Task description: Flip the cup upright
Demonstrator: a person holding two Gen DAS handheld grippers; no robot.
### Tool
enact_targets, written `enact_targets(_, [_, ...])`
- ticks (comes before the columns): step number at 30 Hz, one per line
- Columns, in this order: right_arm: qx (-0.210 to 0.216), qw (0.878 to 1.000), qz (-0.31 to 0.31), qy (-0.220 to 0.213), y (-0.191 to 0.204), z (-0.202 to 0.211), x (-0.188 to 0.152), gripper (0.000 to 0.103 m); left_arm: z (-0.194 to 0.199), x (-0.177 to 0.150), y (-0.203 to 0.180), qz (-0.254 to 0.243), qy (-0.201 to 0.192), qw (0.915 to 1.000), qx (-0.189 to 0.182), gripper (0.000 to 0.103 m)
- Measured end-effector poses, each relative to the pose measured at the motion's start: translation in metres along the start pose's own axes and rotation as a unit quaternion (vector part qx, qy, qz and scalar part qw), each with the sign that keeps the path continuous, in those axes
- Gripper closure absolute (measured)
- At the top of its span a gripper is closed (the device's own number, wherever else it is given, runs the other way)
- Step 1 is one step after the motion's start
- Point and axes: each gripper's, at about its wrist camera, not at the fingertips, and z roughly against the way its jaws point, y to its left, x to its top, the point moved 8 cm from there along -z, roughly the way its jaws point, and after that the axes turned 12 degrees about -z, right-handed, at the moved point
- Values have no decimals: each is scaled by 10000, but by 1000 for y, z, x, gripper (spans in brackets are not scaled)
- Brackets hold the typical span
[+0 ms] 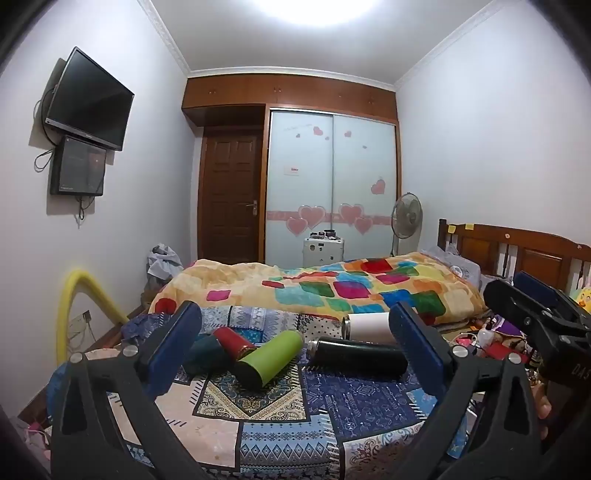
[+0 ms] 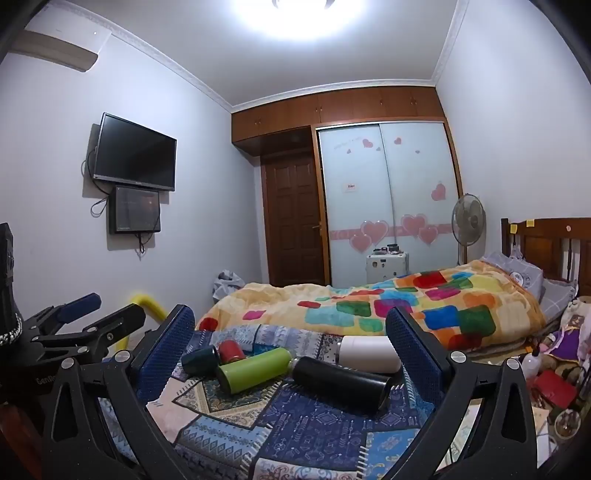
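Cups lie toppled on the bed: green cup beside black cup. Left claw and right claw both spread, empty.

A ceiling lamp glares white overhead, lighting the room evenly; edges bow, corners go black, focus stays sharp.
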Motion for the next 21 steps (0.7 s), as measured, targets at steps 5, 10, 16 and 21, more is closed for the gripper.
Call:
enact_targets(5, [-27, 10000, 9, -8, -1, 1, 0, 0, -2, 0, -5, -137, 26, 9999, -39, 0])
enact_targets(10, [-10, 10000, 1, 2, 0, 0, 0, 0, -5, -3, -5, -70, 50, 9999, -108, 0])
enact_targets(16, [-5, 10000, -13, 2, -2, -2, 0, 0, -6, -3, -6, -92, 52, 9998, -139, 0])
enact_targets(21, [-6, 10000, -14, 14, 0, 0, -4, 0, -5, -2, -4, -104, 38, 9998, -139, 0])
